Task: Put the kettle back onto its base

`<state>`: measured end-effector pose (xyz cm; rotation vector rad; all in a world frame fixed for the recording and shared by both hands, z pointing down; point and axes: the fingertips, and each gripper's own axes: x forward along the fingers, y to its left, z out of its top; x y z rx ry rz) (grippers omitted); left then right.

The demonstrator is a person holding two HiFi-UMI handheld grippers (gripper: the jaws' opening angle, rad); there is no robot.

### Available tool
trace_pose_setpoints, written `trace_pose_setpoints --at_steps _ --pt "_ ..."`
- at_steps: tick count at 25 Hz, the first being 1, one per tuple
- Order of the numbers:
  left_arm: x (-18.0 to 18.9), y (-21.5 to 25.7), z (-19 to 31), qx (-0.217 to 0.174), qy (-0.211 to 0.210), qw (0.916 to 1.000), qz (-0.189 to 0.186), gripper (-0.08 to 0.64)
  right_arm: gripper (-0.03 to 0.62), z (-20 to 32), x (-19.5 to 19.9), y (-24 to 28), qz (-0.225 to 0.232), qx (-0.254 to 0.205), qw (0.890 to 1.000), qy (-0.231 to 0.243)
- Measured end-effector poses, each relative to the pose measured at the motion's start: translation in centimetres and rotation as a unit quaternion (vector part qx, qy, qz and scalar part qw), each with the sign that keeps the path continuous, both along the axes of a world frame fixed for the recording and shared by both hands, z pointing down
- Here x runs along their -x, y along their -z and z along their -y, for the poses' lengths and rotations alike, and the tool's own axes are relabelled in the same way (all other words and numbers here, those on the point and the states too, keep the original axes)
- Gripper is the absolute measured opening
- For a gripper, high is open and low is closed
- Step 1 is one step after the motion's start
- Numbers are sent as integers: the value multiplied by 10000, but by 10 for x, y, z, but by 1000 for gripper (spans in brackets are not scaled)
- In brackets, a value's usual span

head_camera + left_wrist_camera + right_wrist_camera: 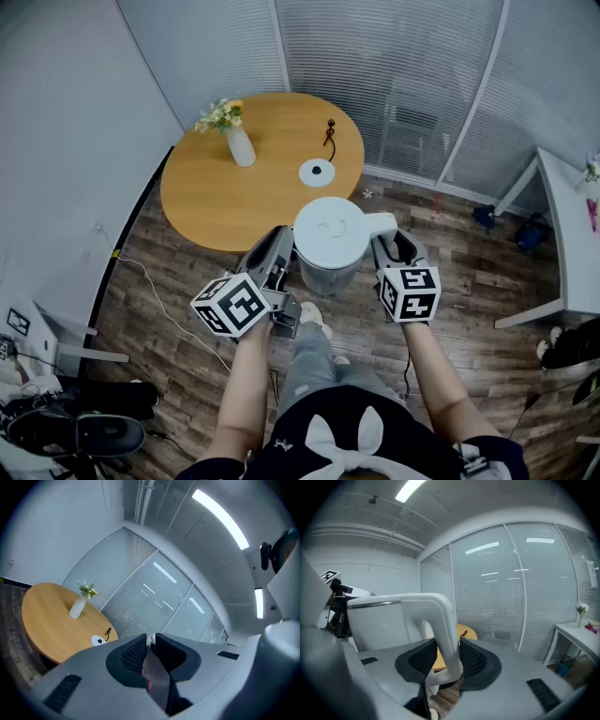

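Observation:
In the head view the white kettle hangs in the air over the wooden floor, in front of the round wooden table. Its round white base lies on the table's far right part, apart from the kettle. My right gripper is shut on the kettle's handle, whose white bar runs between the two black pads. My left gripper lies against the kettle's left side, its jaws shut with nothing between them. The left gripper view shows the table and base ahead.
A white vase with flowers stands on the table's far left, and a dark cord lies beyond the base. Glass walls with blinds close off the back. A white desk stands at the right. Bags and a cable lie on the floor at left.

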<state>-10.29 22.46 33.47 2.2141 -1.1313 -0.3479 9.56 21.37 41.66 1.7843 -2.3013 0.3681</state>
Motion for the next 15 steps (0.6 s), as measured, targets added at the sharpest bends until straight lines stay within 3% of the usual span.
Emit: trace_pose_setpoints --at_steps 15 --pt "0 -9 18 117 57 9999 -11 64 158 16 -1 -3 79 47 10000 31"
